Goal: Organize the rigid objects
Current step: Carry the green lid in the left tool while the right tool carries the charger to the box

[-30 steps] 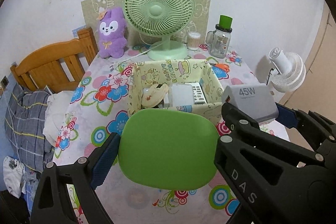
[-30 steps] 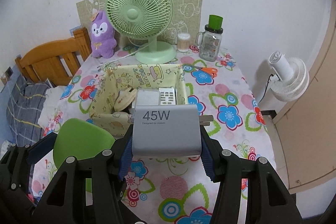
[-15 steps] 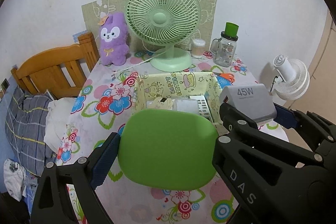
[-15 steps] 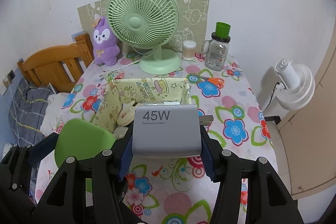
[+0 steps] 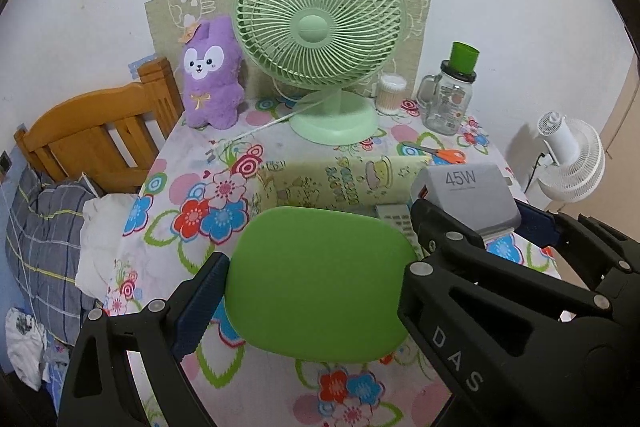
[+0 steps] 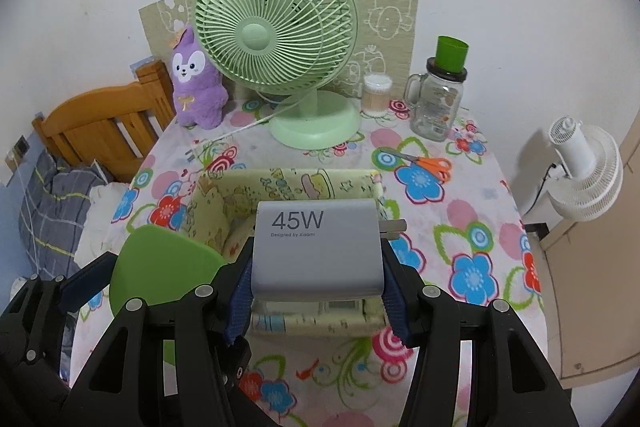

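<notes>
Centre frame, a pale grey charger printed "45W" in dark grey sits above a cream-yellow cartoon-print box, with a plain bright green pad lower left. A pink tablecloth carries blue, red and green flowers. At top stand a mint-green fan and purple plush; orange-handled scissors lie right.

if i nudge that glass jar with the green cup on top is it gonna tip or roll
The glass jar stands upright on a flat base, so rolling looks unlikely. It is tall with a green cup perched on its lid, so a high push might topple the cup. Glass: probably fragile.
</notes>
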A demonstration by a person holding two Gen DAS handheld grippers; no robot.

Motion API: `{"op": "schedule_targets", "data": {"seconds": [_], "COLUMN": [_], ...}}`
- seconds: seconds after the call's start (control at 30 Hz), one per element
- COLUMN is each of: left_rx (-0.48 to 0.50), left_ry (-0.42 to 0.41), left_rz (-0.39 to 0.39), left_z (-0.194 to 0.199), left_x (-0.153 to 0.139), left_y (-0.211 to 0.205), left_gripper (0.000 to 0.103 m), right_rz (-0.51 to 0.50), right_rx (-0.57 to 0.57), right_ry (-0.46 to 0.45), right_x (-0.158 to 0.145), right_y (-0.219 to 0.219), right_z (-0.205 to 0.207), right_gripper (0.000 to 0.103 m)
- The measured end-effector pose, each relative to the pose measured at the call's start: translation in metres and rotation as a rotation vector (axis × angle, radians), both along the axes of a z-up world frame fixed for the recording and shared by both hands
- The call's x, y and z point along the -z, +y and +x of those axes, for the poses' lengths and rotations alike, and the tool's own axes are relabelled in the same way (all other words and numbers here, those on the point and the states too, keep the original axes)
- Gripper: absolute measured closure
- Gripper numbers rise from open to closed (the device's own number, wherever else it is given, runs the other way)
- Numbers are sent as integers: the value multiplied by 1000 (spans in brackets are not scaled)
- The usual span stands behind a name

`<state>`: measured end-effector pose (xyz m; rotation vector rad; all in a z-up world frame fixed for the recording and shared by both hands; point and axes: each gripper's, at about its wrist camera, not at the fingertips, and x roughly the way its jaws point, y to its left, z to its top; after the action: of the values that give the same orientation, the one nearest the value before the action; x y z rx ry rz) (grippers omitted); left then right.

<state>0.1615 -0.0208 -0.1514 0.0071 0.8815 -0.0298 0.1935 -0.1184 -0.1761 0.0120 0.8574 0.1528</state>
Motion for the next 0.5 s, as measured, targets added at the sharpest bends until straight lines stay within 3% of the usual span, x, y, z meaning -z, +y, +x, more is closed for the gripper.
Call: {"op": "schedule_targets", "data": {"seconds": [0.5], "left_rx": [-26], "left_ry": [48], "left_rz": [17], "left_z": [57], "left_x": [30], "left_y": [15], "left_gripper": [8], "right_rz": [6], "right_rx": [-14], "right_ry": [49], "right_x": [31], "right_y": [16], "right_z": [64], "right_gripper": [45]}}
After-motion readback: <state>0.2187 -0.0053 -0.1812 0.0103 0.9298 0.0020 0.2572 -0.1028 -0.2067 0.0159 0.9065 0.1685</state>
